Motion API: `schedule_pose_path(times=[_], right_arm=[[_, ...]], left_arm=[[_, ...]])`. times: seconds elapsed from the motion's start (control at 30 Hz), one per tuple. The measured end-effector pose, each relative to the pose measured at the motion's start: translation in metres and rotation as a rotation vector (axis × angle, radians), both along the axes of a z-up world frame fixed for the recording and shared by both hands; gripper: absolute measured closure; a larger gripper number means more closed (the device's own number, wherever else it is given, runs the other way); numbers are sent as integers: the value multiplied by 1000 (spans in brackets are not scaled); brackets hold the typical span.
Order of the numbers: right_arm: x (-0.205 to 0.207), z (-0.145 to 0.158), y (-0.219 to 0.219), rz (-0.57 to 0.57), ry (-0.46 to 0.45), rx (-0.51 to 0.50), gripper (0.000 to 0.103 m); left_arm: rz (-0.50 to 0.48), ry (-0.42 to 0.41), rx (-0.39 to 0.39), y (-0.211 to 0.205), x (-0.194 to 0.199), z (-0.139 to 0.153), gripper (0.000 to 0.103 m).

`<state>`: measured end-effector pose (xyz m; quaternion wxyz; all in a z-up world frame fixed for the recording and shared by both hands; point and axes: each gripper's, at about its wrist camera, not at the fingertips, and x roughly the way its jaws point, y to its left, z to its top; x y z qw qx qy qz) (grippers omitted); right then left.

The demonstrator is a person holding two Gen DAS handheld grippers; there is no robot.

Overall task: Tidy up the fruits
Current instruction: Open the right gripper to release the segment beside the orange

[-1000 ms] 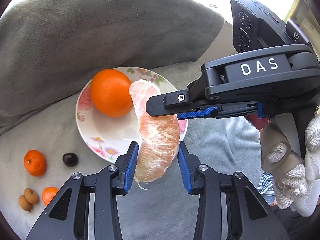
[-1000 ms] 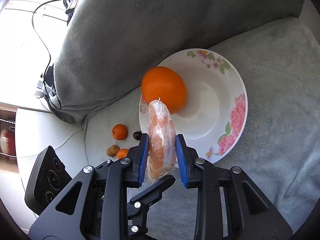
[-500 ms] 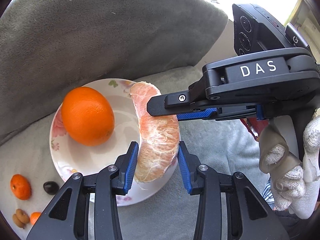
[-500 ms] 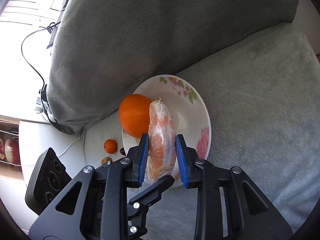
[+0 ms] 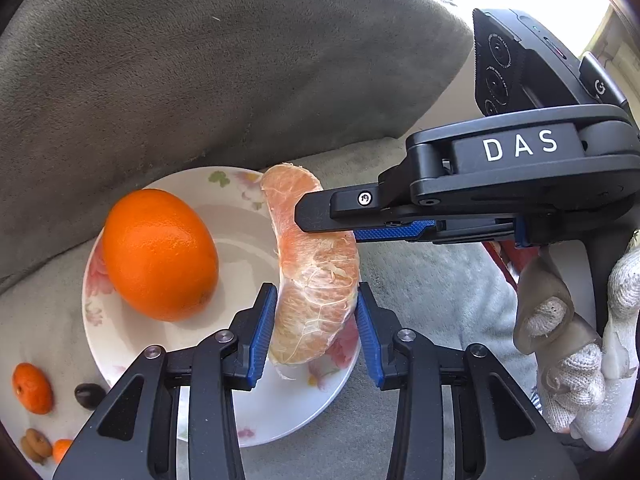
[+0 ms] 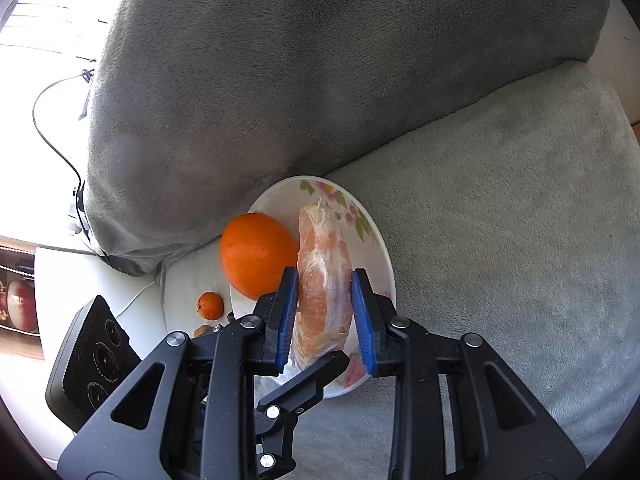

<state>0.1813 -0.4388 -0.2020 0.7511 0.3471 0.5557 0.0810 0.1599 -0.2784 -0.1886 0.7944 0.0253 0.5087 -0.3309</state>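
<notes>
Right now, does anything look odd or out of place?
Yes. One peeled citrus segment is clamped by both grippers at once, left gripper and right gripper, above the floral plate. Several small fruits lie loose beside the plate.

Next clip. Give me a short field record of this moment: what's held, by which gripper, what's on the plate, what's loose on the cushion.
held item: peeled citrus segment, above the plate
left gripper: shut on the segment's lower part
right gripper: shut on the same segment, higher up, crossing in from the side
plate: floral, on the grey cushion; holds one orange
loose on cushion: small mandarin, dark fruit, small brown fruits and another small orange one, beside the plate
person: gloved hand on the right gripper's handle
</notes>
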Motion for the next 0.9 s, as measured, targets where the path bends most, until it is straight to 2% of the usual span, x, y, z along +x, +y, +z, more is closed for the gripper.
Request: schedule_pose_path(times=[0.17, 0.23, 0.3, 0.4, 0.6, 0.9], right_arm=[[2, 6, -1, -3, -14, -38, 73], [2, 9, -2, -11, -18, -55, 64], [2, 13, -2, -17, -26, -77, 47], [1, 17, -3, -29, -39, -96, 36], [0, 19, -5, -48, -39, -100, 31], [-11, 30, 2, -56, -50, -125, 31]], left_arm=[[16, 0, 35, 1, -3, 0, 64], [30, 15, 36, 6, -4, -2, 61], [52, 24, 40, 11, -4, -2, 42], [69, 28, 30, 18, -7, 1, 40], [63, 14, 42, 28, -17, 10, 40], [68, -12, 39, 42, -27, 31, 40]])
